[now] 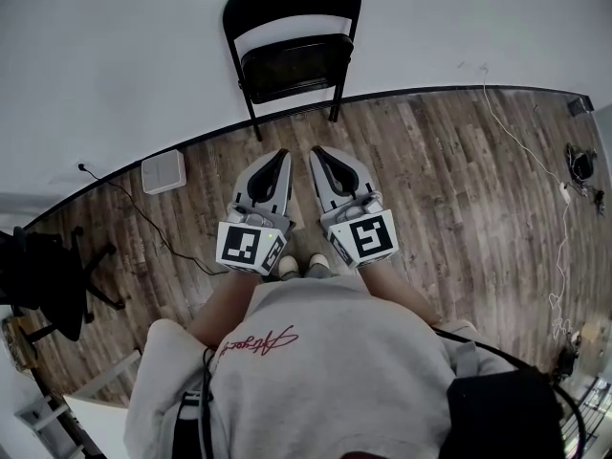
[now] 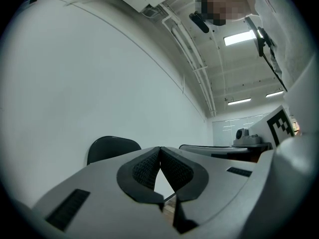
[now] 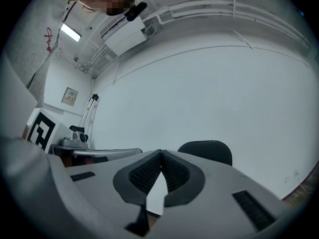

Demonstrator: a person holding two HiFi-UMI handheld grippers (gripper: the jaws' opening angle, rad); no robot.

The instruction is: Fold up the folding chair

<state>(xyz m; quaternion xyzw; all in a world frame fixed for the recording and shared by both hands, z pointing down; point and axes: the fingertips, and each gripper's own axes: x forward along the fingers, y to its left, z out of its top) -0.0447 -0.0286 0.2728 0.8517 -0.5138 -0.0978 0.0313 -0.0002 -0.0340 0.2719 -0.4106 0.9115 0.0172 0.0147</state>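
Honestly, nothing has been done on this one as far as I can see. The folding chair [image 1: 292, 46] stands fully opened out, right up against the white wall [image 1: 105, 55], seat down flat and backrest up. The legs I can see are planted on the wood floor [image 1: 440, 180].

The left gripper [image 1: 281, 156] and the right gripper [image 1: 318, 153] hang side by side, just in front of the person's body. They both point toward the chair but are well apart from it, so no contact at all. In each gripper view the pads are pressed together tip to tip with nothing between them, just bare wall showing through the little gap behind the tips. So both are empty.

The chair's rounded backrest peeks up over the gripper body in both of those views. It's to the left of the jaws in the left one and to the right of the jaws in the right one. I'd say that puts the chair pretty much centred ahead of the pair.

So the way I read it, the whole job is left:
- close the gap to the chair
- spread the jaws, since they can't grab anything like this
- take hold of the backrest and the seat edge
- tip the seat up until the frame collapses flat

Off to the side there's an office chair [image 1: 48, 275] and a small white box [image 1: 163, 171] with a cable. Neither looks like it's in the way.
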